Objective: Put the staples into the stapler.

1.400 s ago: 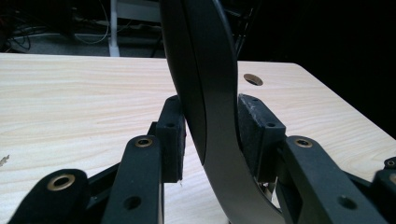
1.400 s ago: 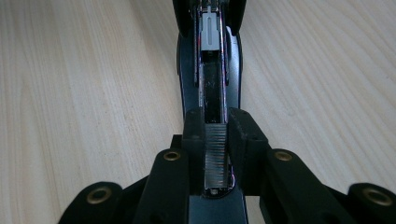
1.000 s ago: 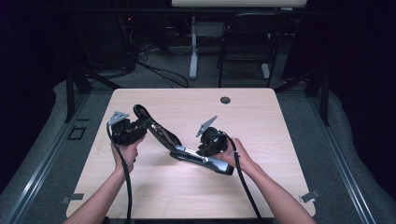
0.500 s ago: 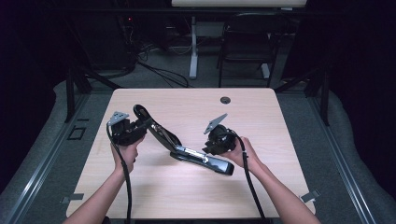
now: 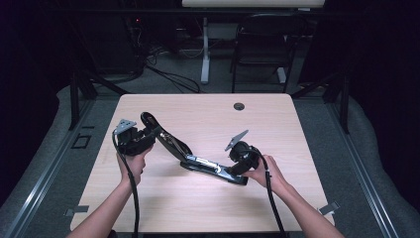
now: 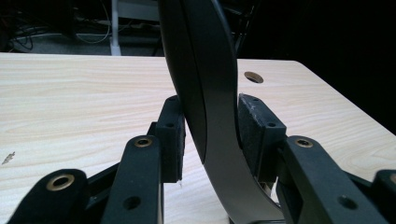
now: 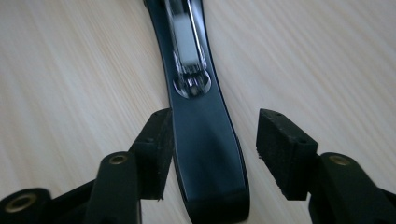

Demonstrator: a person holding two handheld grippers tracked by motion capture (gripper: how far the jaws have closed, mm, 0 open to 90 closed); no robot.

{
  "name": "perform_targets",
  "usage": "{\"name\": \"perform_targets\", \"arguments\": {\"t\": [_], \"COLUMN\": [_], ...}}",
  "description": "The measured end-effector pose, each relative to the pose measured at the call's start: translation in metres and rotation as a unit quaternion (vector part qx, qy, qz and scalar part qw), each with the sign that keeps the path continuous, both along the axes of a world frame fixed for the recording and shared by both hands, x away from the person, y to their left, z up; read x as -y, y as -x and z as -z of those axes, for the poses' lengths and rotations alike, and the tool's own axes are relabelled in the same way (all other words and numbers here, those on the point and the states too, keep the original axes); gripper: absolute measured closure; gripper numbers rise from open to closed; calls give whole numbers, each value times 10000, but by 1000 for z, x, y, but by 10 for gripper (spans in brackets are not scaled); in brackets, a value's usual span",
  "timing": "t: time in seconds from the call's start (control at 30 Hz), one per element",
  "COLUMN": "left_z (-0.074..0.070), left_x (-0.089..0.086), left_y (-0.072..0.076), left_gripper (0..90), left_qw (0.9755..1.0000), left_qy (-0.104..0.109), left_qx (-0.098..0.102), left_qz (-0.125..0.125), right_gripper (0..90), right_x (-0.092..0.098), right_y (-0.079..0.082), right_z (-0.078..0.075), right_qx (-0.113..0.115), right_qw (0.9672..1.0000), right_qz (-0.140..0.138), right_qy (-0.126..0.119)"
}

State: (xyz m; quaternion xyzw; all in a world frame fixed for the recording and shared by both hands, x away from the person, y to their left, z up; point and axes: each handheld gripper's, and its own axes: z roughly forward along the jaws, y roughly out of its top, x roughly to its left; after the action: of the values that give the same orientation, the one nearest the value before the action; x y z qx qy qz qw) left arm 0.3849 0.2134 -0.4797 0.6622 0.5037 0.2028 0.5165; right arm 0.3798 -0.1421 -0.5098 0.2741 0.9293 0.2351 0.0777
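on the left, the left gripper [image 5: 148, 136] pinches the raised upper arm of one black stapler [image 5: 198, 159], which lies opened out on the wooden table [image 5: 198, 203], its long axis running from upper left down to lower right. at the right end, the right gripper [image 5: 236, 171] has just been opening, its pads spread around the stapler's base end with a gap on one side. two grippers, one stapler.
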Motion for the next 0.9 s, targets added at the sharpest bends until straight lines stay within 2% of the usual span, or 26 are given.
{"name": "perform_targets", "arguments": {"t": [0.03,0.17,0.33,0.43,0.63,0.9], "left_z": [0,0,0,0,-1,-2], "left_x": [0,0,-1,-2,-2,-4], "left_y": [0,1,3,4,6,12], "left_gripper": [636,634,633,632,629,622], "left_qw": [10000,10000,10000,10000,10000,9999], "left_qy": [-1,-10,-20,-5,-31,-63], "left_qx": [7,2,10,10,-1,-45], "left_qz": [-7,-12,-9,-16,-26,-85], "right_gripper": [422,374,359,351,417,441], "right_x": [3,11,5,1,3,5], "right_y": [2,8,8,9,8,4], "right_z": [4,19,30,33,32,33], "right_qx": [23,-101,-263,-189,2,93], "right_qw": [9999,9992,9989,9987,9977,9967], "right_qz": [61,174,77,68,167,181], "right_qy": [159,340,383,462,662,781]}}
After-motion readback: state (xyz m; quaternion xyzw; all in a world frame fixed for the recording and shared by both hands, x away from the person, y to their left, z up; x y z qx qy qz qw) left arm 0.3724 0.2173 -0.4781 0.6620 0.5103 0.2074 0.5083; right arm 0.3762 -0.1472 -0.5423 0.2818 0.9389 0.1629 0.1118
